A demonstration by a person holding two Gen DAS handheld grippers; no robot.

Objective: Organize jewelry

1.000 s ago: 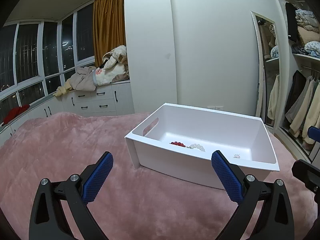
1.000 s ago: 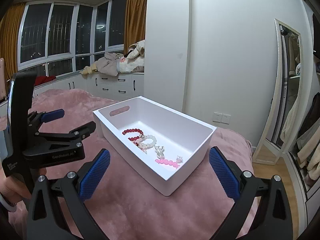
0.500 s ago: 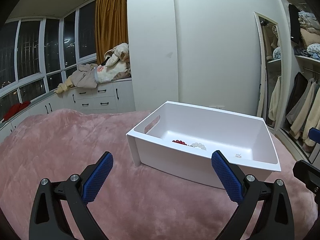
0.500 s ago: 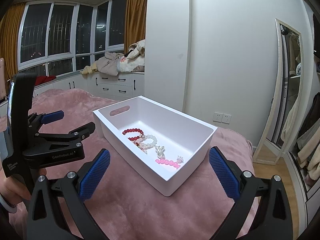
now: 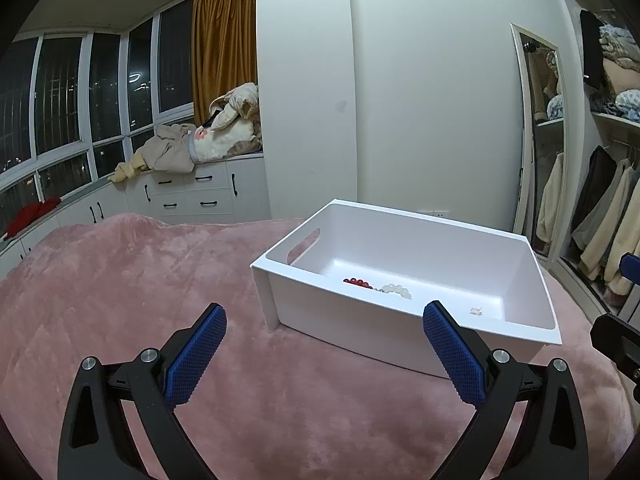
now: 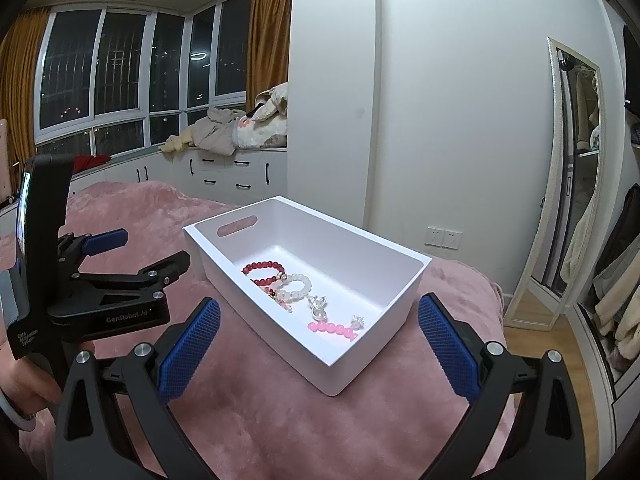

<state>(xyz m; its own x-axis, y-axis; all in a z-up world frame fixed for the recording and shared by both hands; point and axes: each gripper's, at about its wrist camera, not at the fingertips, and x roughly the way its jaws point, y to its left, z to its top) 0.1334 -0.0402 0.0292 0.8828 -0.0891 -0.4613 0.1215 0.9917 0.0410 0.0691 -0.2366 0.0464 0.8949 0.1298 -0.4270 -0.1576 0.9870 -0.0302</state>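
A white plastic bin (image 6: 404,292) stands on a pink plush blanket (image 6: 260,408); it also shows in the left wrist view (image 5: 340,320). Inside lie red bead bracelets (image 6: 264,270), a white bead bracelet (image 6: 298,286), a silver charm (image 6: 318,306), a pink bead string (image 6: 332,328) and a small clear piece (image 6: 357,321). The left view shows only the red beads (image 5: 357,282), the white beads (image 5: 396,291) and a small piece (image 5: 476,311). My left gripper (image 5: 324,354) is open and empty in front of the bin; it appears at the left in the right view (image 6: 136,256). My right gripper (image 6: 320,350) is open and empty before the bin.
White drawer cabinets (image 5: 200,196) with piled clothes (image 5: 200,140) run under dark windows at the back left. A white wall column (image 5: 304,92) stands behind the bin. A mirror (image 6: 568,184) and an open wardrobe with coats (image 5: 596,216) are at the right.
The left gripper's view has shifted slightly, the bin sitting a little further right and nearer. The right gripper and the jewelry have not moved.
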